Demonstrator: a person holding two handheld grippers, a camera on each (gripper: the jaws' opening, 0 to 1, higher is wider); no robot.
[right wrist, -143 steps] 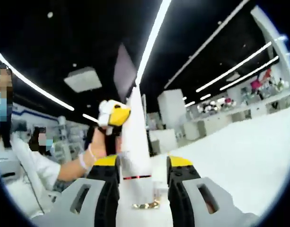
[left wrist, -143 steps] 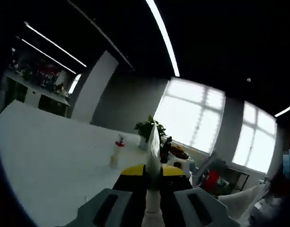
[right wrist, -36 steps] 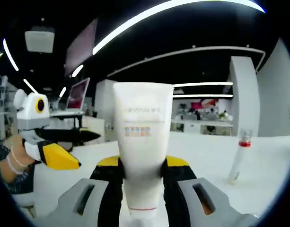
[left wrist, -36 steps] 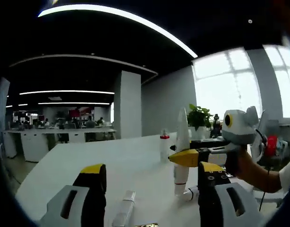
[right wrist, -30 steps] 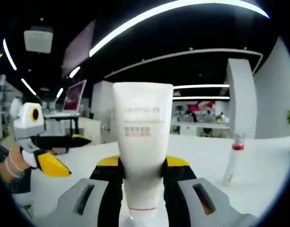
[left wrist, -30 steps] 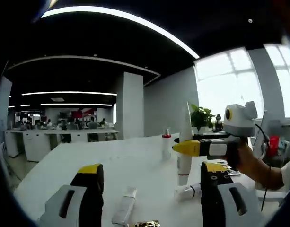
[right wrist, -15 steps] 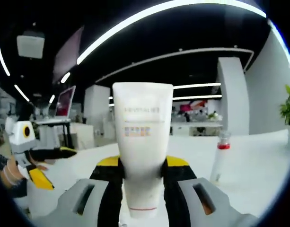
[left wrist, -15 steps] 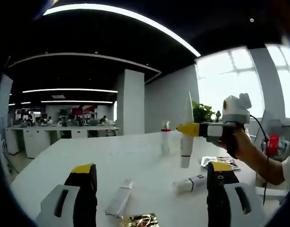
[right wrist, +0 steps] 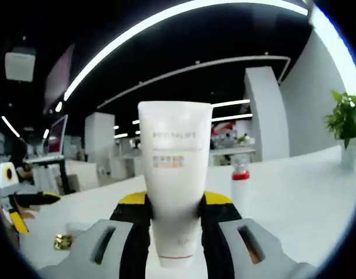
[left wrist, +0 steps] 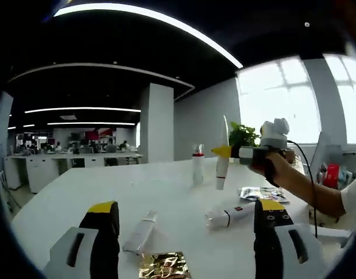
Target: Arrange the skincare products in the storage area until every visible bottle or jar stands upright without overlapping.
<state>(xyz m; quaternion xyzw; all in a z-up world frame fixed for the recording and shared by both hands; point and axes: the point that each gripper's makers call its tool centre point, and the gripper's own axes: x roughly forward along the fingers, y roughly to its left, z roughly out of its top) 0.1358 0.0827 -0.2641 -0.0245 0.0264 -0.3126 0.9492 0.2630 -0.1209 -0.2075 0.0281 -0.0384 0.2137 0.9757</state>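
The right gripper (right wrist: 175, 224) is clamping a white squeeze tube with small printed text (right wrist: 175, 174), holding it upright, cap end down, above the white table (left wrist: 166, 192); the tube's bottom is cut off by the jaws. The left gripper (left wrist: 186, 244) is sitting wide open with nothing in it. Ahead of it, a white tube (left wrist: 140, 231) and a white bottle with a red band (left wrist: 230, 213) are lying flat, a crinkly gold packet (left wrist: 163, 264) is partly cropped, and a clear bottle with a red collar (left wrist: 198, 167) is standing further back.
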